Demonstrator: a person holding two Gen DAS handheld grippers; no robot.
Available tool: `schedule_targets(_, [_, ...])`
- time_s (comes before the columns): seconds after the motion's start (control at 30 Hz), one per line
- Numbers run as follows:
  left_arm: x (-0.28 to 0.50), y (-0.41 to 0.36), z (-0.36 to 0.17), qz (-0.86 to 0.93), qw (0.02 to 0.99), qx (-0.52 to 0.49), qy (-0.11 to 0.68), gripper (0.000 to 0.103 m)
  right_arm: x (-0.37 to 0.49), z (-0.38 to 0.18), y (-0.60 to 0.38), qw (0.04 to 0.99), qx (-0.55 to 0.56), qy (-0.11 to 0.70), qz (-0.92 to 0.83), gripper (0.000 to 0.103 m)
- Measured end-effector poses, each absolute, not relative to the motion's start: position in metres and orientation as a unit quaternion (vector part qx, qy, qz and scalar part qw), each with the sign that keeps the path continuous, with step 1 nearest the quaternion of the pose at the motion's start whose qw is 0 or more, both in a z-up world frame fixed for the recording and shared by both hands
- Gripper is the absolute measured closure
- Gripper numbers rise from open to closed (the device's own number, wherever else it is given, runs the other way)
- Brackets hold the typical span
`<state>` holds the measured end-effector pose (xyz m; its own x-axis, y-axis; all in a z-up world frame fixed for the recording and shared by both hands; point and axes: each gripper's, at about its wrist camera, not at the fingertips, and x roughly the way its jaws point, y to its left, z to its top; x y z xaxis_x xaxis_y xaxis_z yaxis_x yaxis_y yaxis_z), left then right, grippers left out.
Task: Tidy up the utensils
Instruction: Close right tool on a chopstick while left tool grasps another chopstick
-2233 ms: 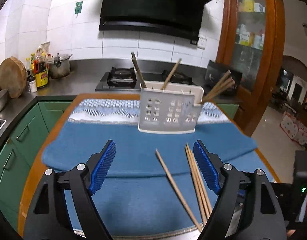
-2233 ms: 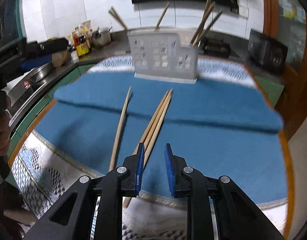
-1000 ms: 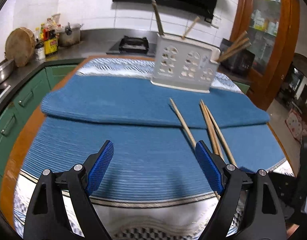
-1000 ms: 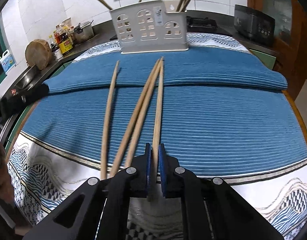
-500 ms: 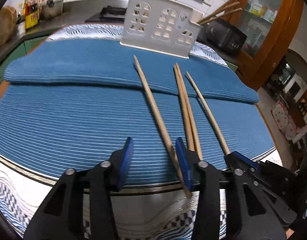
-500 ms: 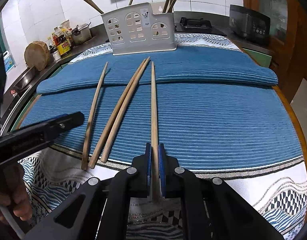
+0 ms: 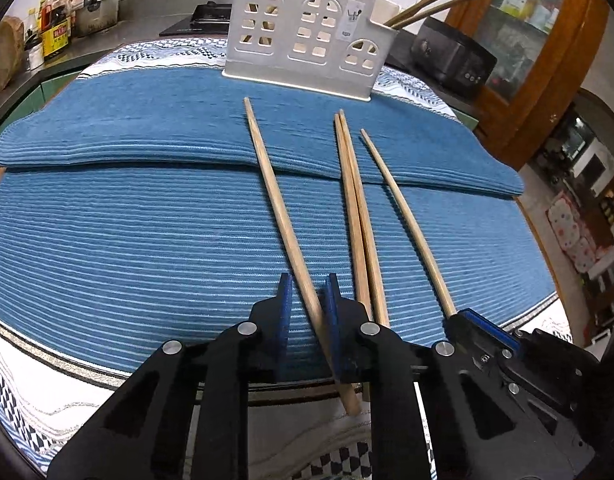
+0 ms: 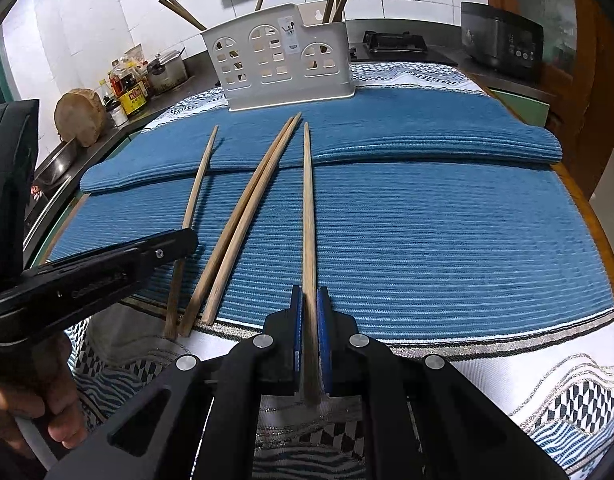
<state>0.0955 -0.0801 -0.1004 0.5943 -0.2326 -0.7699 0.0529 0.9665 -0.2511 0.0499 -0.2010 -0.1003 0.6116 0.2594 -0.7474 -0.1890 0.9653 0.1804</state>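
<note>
Several wooden chopsticks lie on a blue ribbed cloth (image 7: 127, 220), tips toward a white utensil holder (image 7: 303, 32) at the back that holds more chopsticks. My left gripper (image 7: 309, 304) has its blue pads around the near end of the leftmost chopstick (image 7: 275, 204), with a small gap on the left side. My right gripper (image 8: 307, 312) is shut on the rightmost chopstick (image 8: 307, 208); it also shows in the left wrist view (image 7: 479, 332). A pair of chopsticks (image 7: 357, 208) lies between them. The left gripper shows in the right wrist view (image 8: 107, 268).
The cloth covers a wooden table with a patterned white border (image 8: 547, 380) at the near edge. Behind are a stove (image 8: 395, 42), a black appliance (image 8: 503, 46), bottles and a pot (image 8: 147, 76) on the counter, and a wooden cabinet (image 7: 547, 40) at right.
My left gripper has moved down and forward onto the leftmost chopstick and its jaws have narrowed around it. My right gripper stays shut on the rightmost chopstick.
</note>
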Motion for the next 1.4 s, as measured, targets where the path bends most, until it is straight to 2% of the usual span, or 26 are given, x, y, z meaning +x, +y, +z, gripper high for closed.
schedule_targets(0.13, [0.1005,-0.0816,-0.1016,-0.074,0.886,-0.102,0.446,0.087,0.0502,-0.1008,-0.2011,0.896,0.044,0.424,0.126,0.096])
schedule_targets(0.17, [0.1012,-0.0817,-0.1019,-0.071,0.887,-0.100,0.445,0.091,0.0503,-0.1010,-0.2014,0.895,0.045,0.424,0.127,0.096])
schedule_targets(0.73, [0.0992,-0.0838,-0.1001,-0.066,0.891,-0.073,0.443,0.093,0.0496,-0.1009,-0.2017,0.896,0.046,0.424,0.128,0.096])
schedule_targets(0.8, [0.0977,-0.0844,-0.0996,-0.065,0.892,-0.067,0.442,0.098,0.0495,-0.1011,-0.2024,0.896,0.045,0.423,0.128,0.096])
schedule_targets(1.4, [0.0969,-0.0779,-0.0992,-0.088,0.890,-0.069,0.442,0.097,0.0478,-0.0988,-0.2022,0.898,0.039,0.419,0.127,0.096])
